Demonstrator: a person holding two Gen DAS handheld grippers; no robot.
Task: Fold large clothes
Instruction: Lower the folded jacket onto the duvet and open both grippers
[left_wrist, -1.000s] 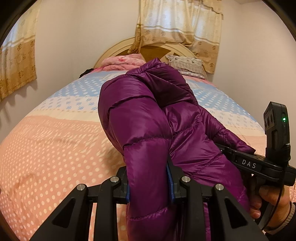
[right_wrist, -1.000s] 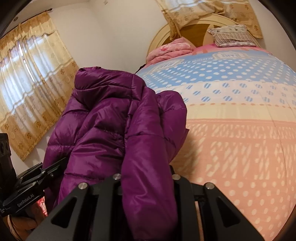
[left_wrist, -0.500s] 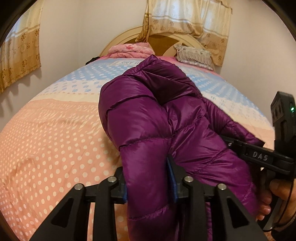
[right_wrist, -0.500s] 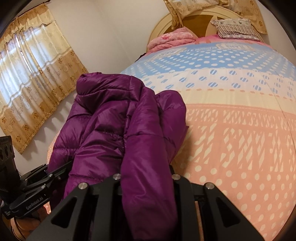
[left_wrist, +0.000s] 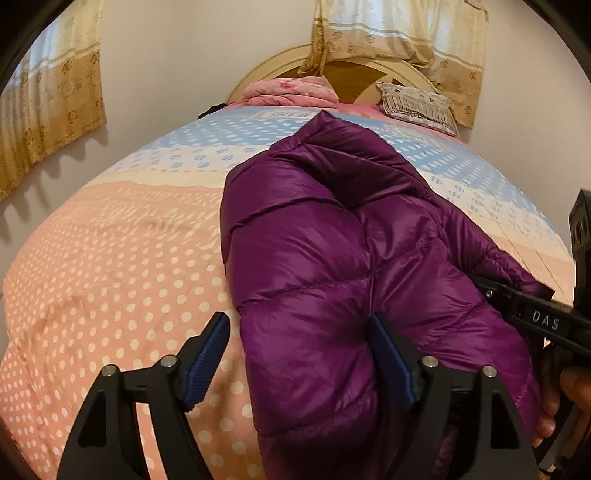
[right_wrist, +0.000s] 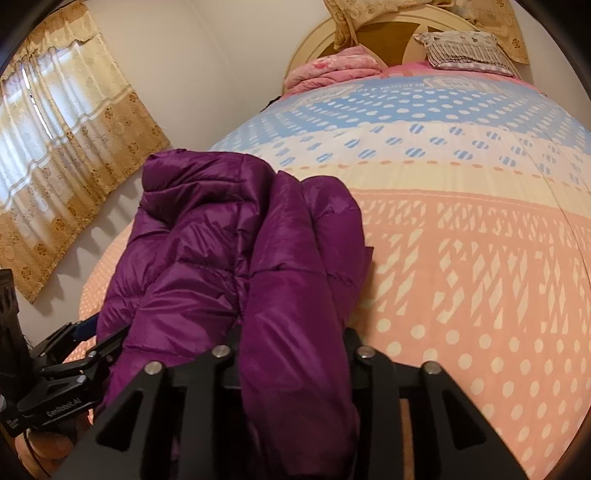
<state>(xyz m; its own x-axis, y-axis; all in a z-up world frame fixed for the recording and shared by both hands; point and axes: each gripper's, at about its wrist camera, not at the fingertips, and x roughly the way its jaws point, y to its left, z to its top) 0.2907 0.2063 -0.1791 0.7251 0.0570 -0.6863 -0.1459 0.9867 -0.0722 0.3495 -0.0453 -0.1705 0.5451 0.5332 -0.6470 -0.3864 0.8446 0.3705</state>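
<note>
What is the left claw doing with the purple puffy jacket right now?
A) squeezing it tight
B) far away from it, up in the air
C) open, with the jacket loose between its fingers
C: the left gripper has its blue-padded fingers spread wide, a gap beside the purple jacket.

left hand-held gripper: jaws spread wide | right hand-held gripper: jaws clamped, level

Bed, dotted peach-and-blue quilt. Purple puffer jacket heaped at near edge. Far end: folded pink blanket left, fringed pillow right.
</note>
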